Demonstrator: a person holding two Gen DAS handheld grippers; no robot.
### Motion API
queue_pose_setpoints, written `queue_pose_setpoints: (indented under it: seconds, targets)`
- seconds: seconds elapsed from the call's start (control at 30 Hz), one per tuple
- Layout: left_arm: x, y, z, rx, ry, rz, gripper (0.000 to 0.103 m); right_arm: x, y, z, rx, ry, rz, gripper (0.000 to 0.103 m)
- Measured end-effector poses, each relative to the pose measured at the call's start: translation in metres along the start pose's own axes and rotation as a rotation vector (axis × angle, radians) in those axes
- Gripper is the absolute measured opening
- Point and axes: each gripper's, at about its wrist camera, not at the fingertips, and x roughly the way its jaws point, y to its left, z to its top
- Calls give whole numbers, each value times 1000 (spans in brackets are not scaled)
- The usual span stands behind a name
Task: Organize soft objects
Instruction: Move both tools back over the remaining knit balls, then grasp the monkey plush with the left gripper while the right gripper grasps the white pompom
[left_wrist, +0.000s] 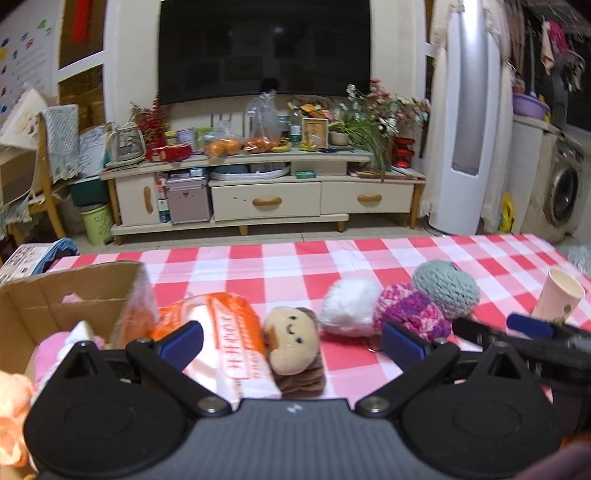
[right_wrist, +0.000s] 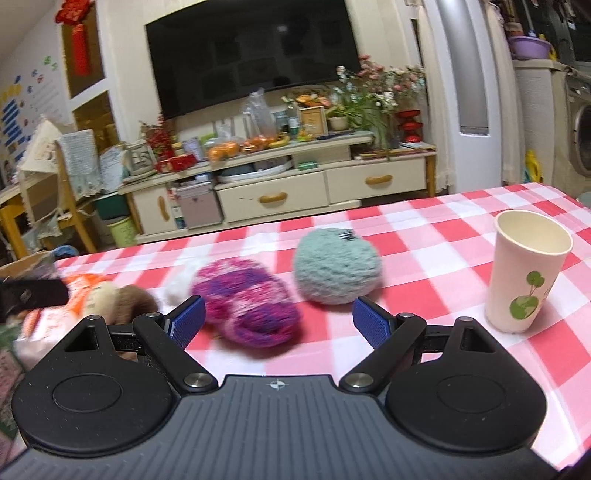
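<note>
Hovering wide open and empty, the left gripper (left_wrist: 291, 341) frames the plush doll (left_wrist: 291, 341) beside the cardboard box (left_wrist: 74, 295), while the right gripper (right_wrist: 279, 319), equally spread, nears the blurred, seemingly pink-purple yarn (right_wrist: 251, 306), risking toppling the nearby paper cup (right_wrist: 524, 273).

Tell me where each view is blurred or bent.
Left wrist view: slight blur on the cardboard box; the fisheye bends the room's edges. Right wrist view: strong motion smear on the pink-purple yarn and brown plush toy, the paper cup fairly sharp.
</note>
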Motion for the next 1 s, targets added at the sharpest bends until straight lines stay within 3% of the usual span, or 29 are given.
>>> queue_pose_setpoints:
  seconds: [0.53,0.7,1.0]
  targets:
    - [52,-25,2,91,27,-9,101,70,-60,31,181,14,12,103]
    - [65,-22,0,66,60,-17,100,84,-60,34,160,23,27,103]
    - [79,-20,-4,36,107,-34,95,115,-59,32,125,126,75,103]
